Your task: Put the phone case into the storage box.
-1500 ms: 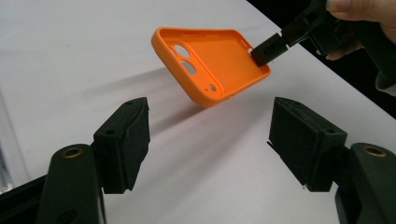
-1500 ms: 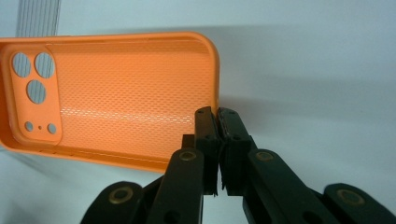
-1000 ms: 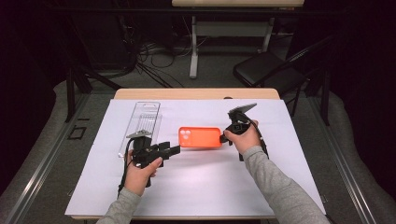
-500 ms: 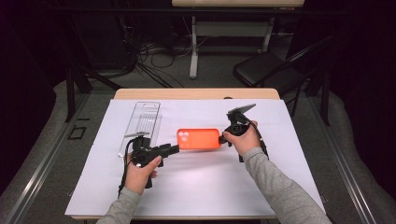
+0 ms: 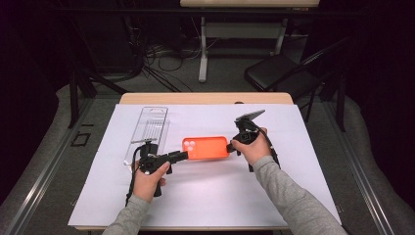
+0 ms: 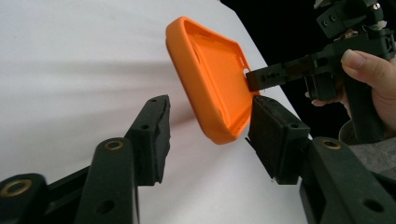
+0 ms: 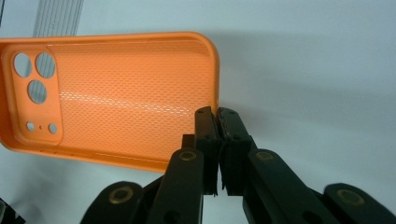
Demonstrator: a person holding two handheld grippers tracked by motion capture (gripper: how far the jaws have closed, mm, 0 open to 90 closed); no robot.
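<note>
An orange phone case (image 5: pixel 205 148) hangs a little above the white sheet, tilted, its hollow inside and camera holes facing the right gripper view (image 7: pixel 126 93). My right gripper (image 5: pixel 230 146) is shut on the case's short right edge (image 7: pixel 218 112). My left gripper (image 5: pixel 184 155) is open at the case's opposite end. In the left gripper view the case's corner (image 6: pixel 210 70) sits between and just ahead of that gripper's spread jaws (image 6: pixel 211 109), touching neither pad that I can see. The right gripper (image 6: pixel 266 77) shows beyond it, pinching the rim.
A clear plastic package (image 5: pixel 147 128) lies on the white sheet (image 5: pixel 205 196) behind my left hand, its ribbed corner in the right gripper view (image 7: pixel 56 16). The sheet covers a wooden table (image 5: pixel 205 98). A chair (image 5: pixel 284 73) and cables stand beyond the table.
Very little: my left gripper's jaws have edged slightly closer to the case's left end. The right gripper keeps its hold on the case.
</note>
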